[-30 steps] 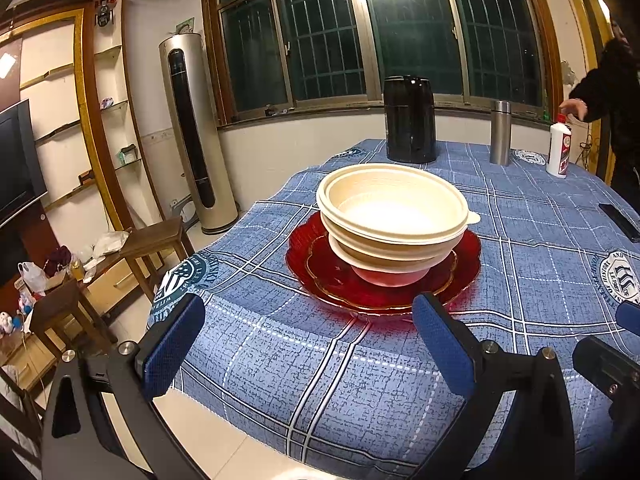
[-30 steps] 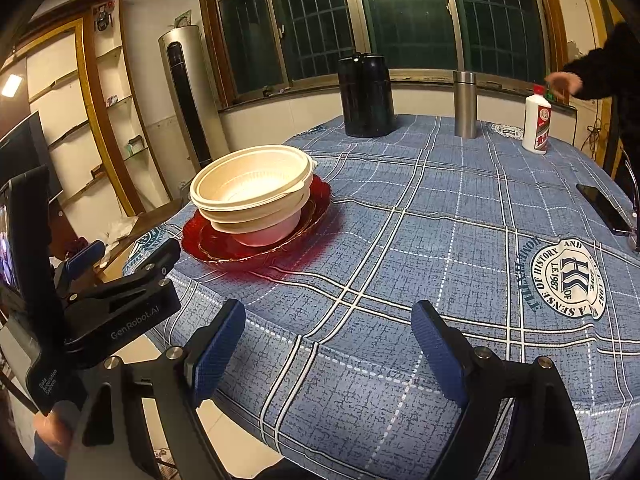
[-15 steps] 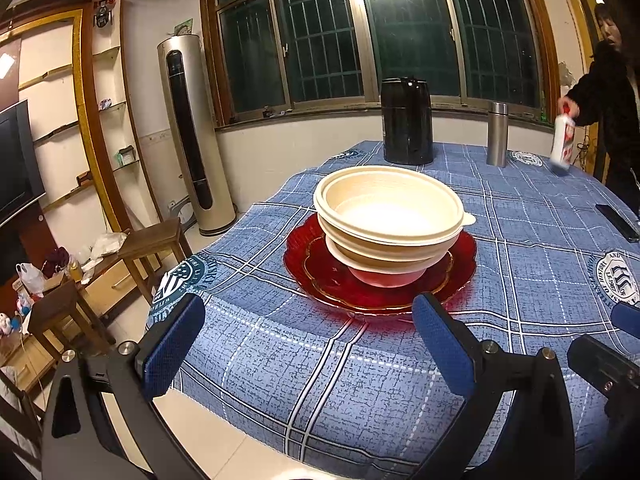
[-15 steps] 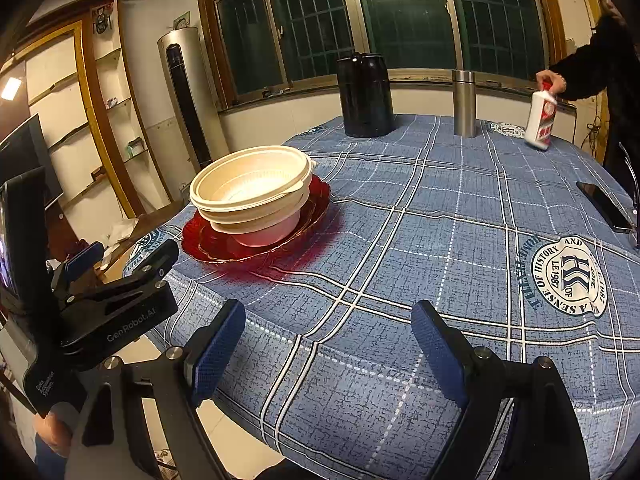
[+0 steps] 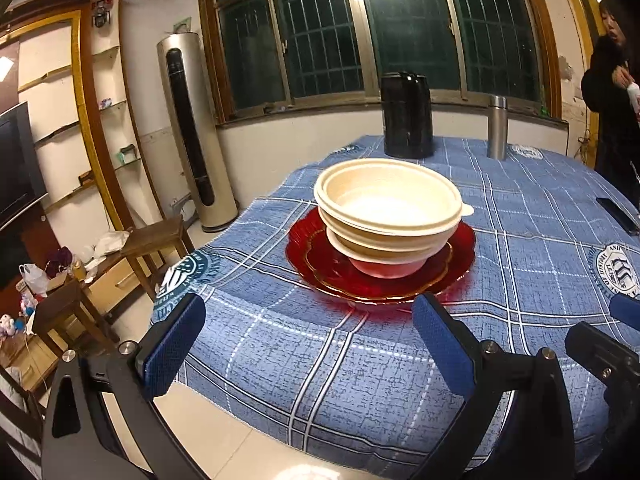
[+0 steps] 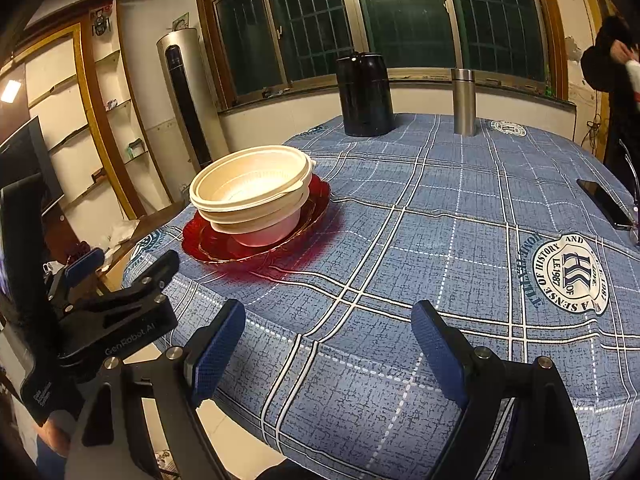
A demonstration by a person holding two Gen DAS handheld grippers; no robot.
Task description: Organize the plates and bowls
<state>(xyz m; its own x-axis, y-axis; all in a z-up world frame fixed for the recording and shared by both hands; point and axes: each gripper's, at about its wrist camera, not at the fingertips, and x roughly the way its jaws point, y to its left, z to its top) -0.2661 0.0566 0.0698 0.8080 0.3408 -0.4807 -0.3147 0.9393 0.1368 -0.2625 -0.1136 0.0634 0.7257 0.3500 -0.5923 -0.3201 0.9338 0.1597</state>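
Stacked bowls (image 5: 390, 216) on red plate (image 5: 380, 280) — just beyond left tongs (image 5: 308, 344) (apart); right tongs (image 6: 328, 348) apart too

A round table under a blue plaid tablecloth (image 6: 420, 240) with printed crests carried everything. Near its left edge sat a red plate (image 5: 380, 280), which bore a nested stack of cream bowls (image 5: 388, 208). At the far side stood a black jug (image 6: 366, 96) and, to its right, a steel flask (image 6: 464, 104). A dark phone (image 6: 604, 202) lay flat near the right edge.
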